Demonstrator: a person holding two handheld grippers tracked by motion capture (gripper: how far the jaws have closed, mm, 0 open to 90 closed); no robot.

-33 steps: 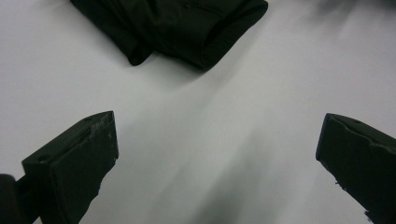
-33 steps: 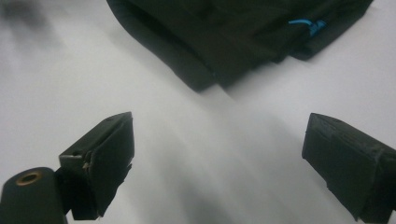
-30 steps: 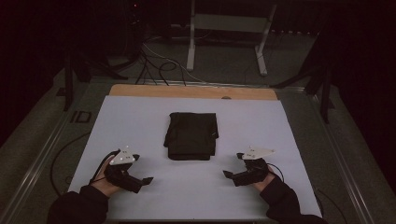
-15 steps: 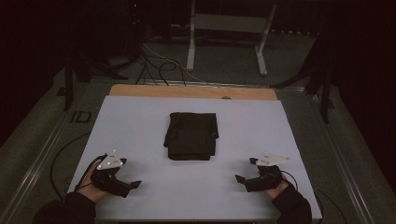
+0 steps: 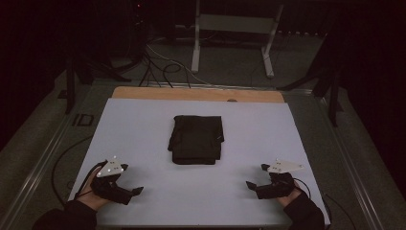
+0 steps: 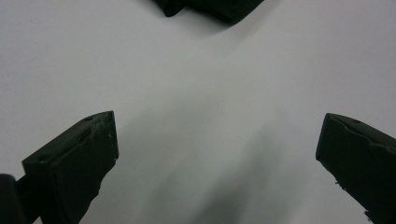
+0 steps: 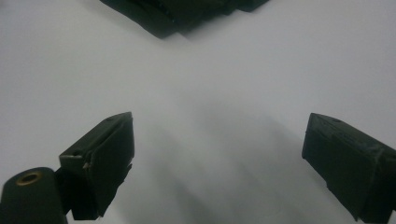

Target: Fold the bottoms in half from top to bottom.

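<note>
At the near edge of the counter (image 5: 143, 120), left tongs (image 5: 130, 190) resting low over the white surface, jaws spread wide, nothing between them. Same state seen in the left gripper view: two black jaws well apart over bare white, left tongs (image 6: 217, 154) released. Right tongs (image 5: 256, 178) likewise at the near edge, jaws parted, gripping nothing; confirmed in the right gripper view, right tongs (image 7: 217, 154) released over bare white. Grey three-cornered plate on top of each tool. Each tool held in a hand, dark sleeves entering from the bottom of the high view.

Folded black cloth (image 5: 196, 139) lying flat at mid-counter, between the two tongs and farther from the person than either, well apart from both. Corner of the folded black cloth (image 6: 210, 7) at the top edge of the left gripper view; folded edges of it (image 7: 177, 11) at the top of the right gripper view. Bare wooden strip (image 5: 196, 94) beyond the cloth along the far edge. Cables (image 5: 163, 67) and a metal stand (image 5: 234, 33) on the floor past the cloth.
</note>
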